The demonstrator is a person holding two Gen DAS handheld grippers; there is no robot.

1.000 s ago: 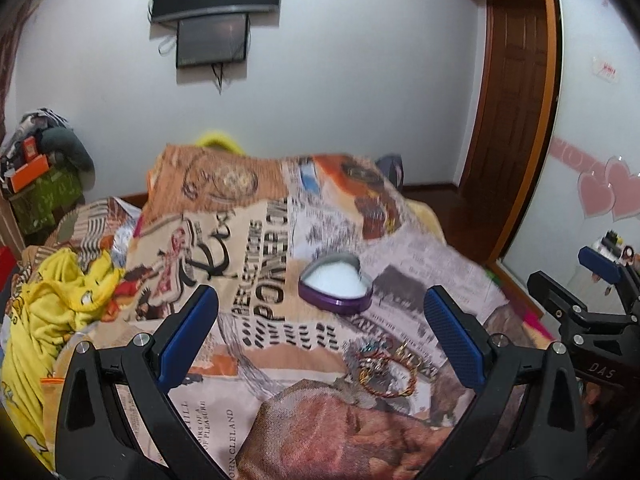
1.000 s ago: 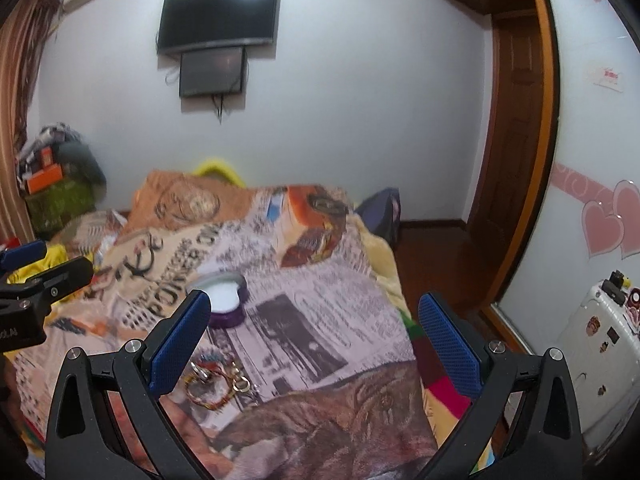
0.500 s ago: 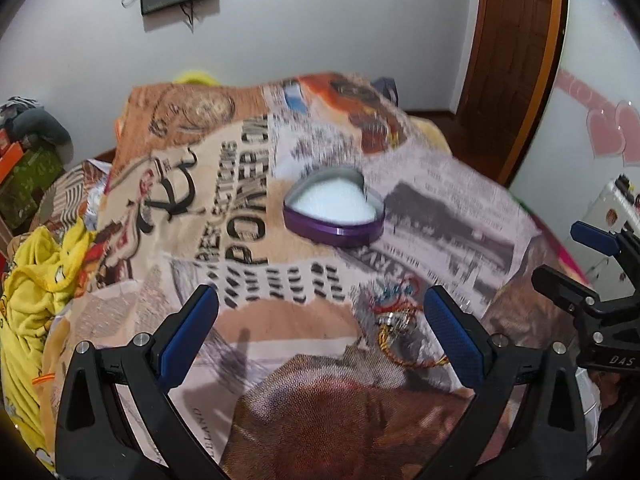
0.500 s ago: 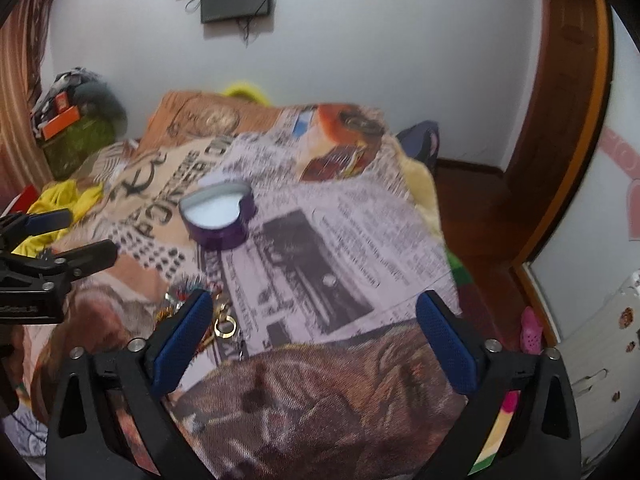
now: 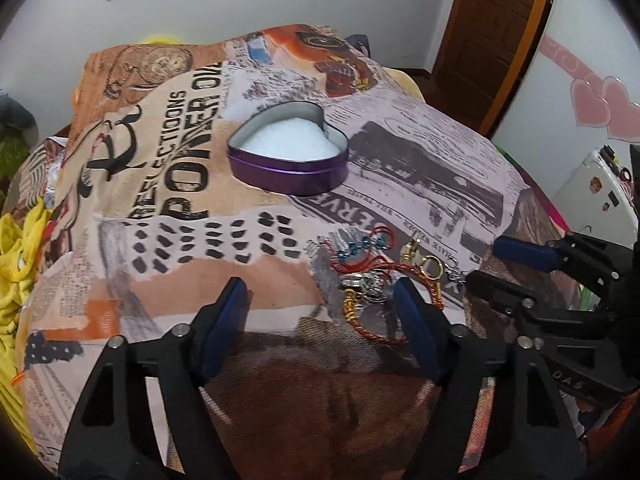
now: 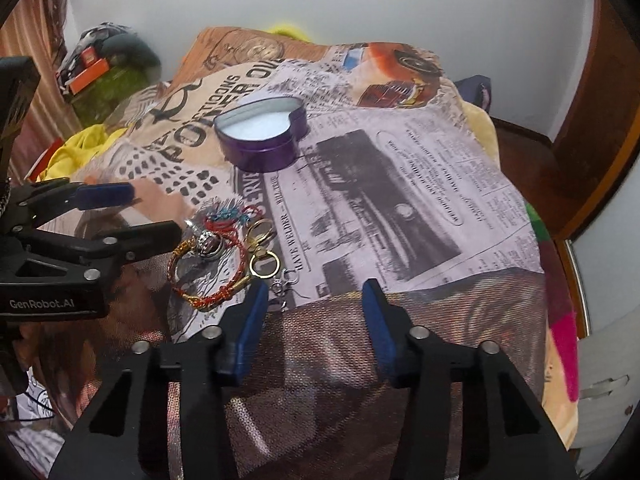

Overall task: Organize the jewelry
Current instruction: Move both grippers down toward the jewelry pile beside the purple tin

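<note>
Newsprint bedspread (image 5: 400,168) under white walls carries a heart tin (image 5: 288,160) and jewelry (image 5: 372,276); both grippers gape empty

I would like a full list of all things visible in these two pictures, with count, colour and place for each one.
heart-shaped tin: one, purple, open, white padding inside, on the blanket beyond the jewelry
jewelry pile: one tangled heap, exact count unclear; red-and-gold braided bracelet, gold rings and clasp, silver pieces, blue beads; on the blanket nearer than the tin
blanket: one, newspaper print in beige, orange and brown, covers the bed
yellow cloth: one, yellow, at the bed's left edge
door: one, brown wood, back right
heart stickers: two, pink, on the right wall
left gripper: one, black with blue pads, open, just left of the pile
right gripper: one, black with blue pads, open, just right of the pile
</note>
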